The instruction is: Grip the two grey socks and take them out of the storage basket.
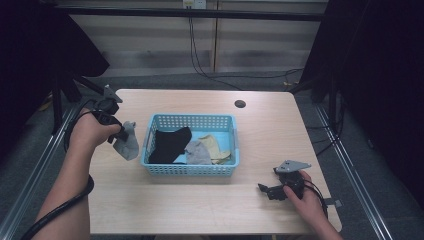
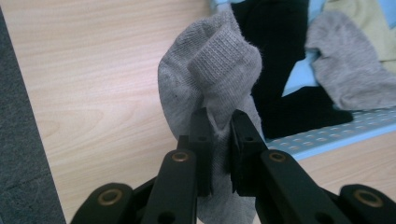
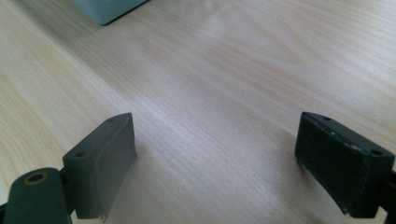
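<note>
Our left gripper [image 2: 218,122] pinches the soft, light grey sock [image 2: 210,70] at a fold; it droops limply. Right gripper [image 3: 215,168] fingers gape empty.

Desk [image 1: 200,205] and surroundings, bystander items.
Light wood desk with a dark round hole [image 1: 240,104] near its far edge. A black sock [image 1: 170,144], a second grey sock [image 1: 198,153] and a yellow cloth [image 1: 216,148] lie together in the blue basket [image 1: 190,169] at mid-desk. Black cables [image 1: 200,65] hang down the back wall to the grey floor [image 1: 165,80]. Metal rails [image 1: 350,175] flank the desk.
</note>
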{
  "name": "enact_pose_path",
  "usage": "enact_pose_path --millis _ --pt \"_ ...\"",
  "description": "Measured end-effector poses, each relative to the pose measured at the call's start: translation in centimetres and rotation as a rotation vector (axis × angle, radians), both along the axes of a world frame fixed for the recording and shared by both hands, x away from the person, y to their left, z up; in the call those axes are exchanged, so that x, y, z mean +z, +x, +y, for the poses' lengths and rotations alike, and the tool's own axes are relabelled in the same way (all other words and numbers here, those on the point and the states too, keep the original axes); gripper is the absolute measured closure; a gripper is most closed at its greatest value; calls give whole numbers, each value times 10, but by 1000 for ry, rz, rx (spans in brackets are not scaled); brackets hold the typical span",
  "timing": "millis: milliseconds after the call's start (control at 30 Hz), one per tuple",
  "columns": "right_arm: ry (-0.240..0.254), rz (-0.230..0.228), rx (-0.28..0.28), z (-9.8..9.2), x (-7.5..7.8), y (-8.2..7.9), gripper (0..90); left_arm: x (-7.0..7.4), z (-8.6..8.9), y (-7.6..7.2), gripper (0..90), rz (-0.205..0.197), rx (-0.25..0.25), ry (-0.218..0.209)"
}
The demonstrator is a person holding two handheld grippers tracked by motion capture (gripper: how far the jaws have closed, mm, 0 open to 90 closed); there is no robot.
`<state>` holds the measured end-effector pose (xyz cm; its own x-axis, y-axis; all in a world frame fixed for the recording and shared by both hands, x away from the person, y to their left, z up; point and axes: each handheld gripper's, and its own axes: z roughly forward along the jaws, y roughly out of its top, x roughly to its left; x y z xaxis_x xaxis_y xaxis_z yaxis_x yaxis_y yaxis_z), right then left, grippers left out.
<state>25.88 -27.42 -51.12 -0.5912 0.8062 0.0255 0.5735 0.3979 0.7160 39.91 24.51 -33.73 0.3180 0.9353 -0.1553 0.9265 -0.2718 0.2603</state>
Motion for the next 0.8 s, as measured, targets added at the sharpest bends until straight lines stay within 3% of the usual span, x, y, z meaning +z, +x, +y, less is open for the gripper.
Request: enact_pose_path --millis 167,400,433,467,633,800 --pt "0 0 0 0 0 0 120 -19 11 -2 805 9 7 16" --pt "1 1 0 0 0 0 120 -36 13 -3 785 19 7 13" --pt "-1 -2 1 0 0 0 120 -39 13 -3 693 18 15 6" --pt "-1 -2 1 0 0 0 120 -40 12 -3 693 9 23 3" --pt "1 1 -1 0 0 0 120 -34 6 -2 552 -33 -3 20" --pt "1 1 -1 0 0 0 119 -28 -6 -1 539 -46 -29 8"
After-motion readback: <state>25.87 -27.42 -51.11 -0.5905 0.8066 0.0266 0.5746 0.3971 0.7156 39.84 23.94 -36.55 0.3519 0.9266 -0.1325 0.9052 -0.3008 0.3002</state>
